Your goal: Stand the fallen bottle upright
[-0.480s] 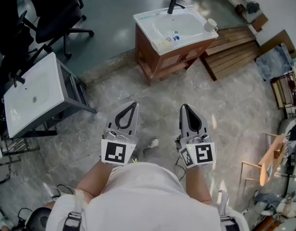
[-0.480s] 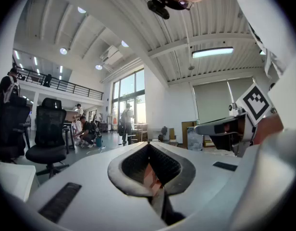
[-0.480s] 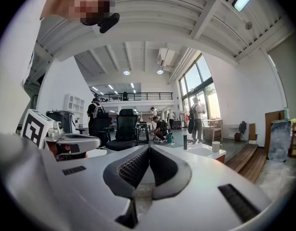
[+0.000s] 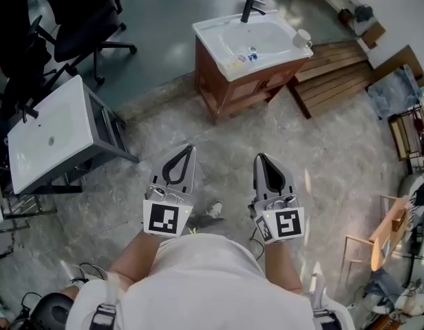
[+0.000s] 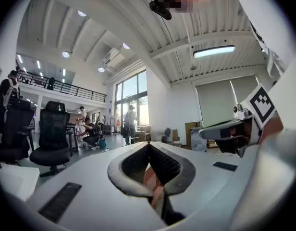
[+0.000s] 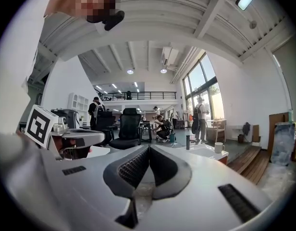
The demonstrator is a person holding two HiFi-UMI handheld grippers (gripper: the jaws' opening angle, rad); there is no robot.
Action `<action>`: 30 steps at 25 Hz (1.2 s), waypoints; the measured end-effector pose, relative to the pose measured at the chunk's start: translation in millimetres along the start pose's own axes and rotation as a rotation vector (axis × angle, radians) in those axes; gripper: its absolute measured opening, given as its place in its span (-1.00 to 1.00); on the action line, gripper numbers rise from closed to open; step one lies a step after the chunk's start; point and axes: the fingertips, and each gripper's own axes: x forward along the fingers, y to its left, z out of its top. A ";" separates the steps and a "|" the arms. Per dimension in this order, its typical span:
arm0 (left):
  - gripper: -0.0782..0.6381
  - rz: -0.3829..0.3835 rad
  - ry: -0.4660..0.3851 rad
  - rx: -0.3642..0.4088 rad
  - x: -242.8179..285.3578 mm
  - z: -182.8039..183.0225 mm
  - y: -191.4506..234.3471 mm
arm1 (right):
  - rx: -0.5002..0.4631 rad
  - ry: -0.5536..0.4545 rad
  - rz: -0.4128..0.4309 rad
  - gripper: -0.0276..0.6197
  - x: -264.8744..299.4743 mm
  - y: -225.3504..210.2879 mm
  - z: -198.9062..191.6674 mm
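At one o'clock, a small bottle (image 4: pixel 251 52) lies in the white washbasin (image 4: pixel 210 43), its label too small to read. Both the left tool (image 4: pixel 189 148) and the right tool (image 4: pixel 259 158) are clenched, empty.

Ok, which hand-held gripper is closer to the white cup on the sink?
Right. The right hand-held gripper sits well short of the white cup, slightly left of it; the left hand-held gripper is as far back and further left.

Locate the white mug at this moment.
Head view, upper right of centre: the white ceramic mug sits on the right corner of the white washbasin on its brown wooden cabinet, beside the slatted wooden pallets.
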 end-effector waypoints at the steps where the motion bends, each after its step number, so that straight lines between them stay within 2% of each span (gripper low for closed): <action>1: -0.74 0.002 0.003 0.000 0.4 0.4 -5.4 | 0.010 -0.002 0.010 -0.80 -2.5 -3.0 -0.3; 4: -0.74 0.009 0.021 0.009 4.2 -1.4 -21.7 | 0.055 -0.010 0.050 -0.80 -9.6 -14.3 -2.2; 8: -0.74 0.034 0.016 0.043 13.7 0.6 -40.7 | 0.024 0.012 0.078 -0.80 -20.5 -35.6 -13.1; 13: -0.74 0.088 0.016 0.048 22.1 1.3 -37.7 | 0.030 0.023 0.111 -0.80 -22.9 -49.0 -20.2; 18: -0.74 0.086 0.056 0.040 42.1 -22.0 -37.7 | 0.045 0.075 0.158 -0.80 -7.6 -58.0 -41.5; 25: -0.74 0.020 0.071 0.036 111.6 -37.3 -14.9 | 0.060 0.109 0.113 -0.80 40.9 -91.0 -47.2; 30: -0.74 -0.020 0.054 0.034 182.2 -41.7 19.1 | 0.054 0.125 0.063 -0.80 107.3 -127.0 -43.9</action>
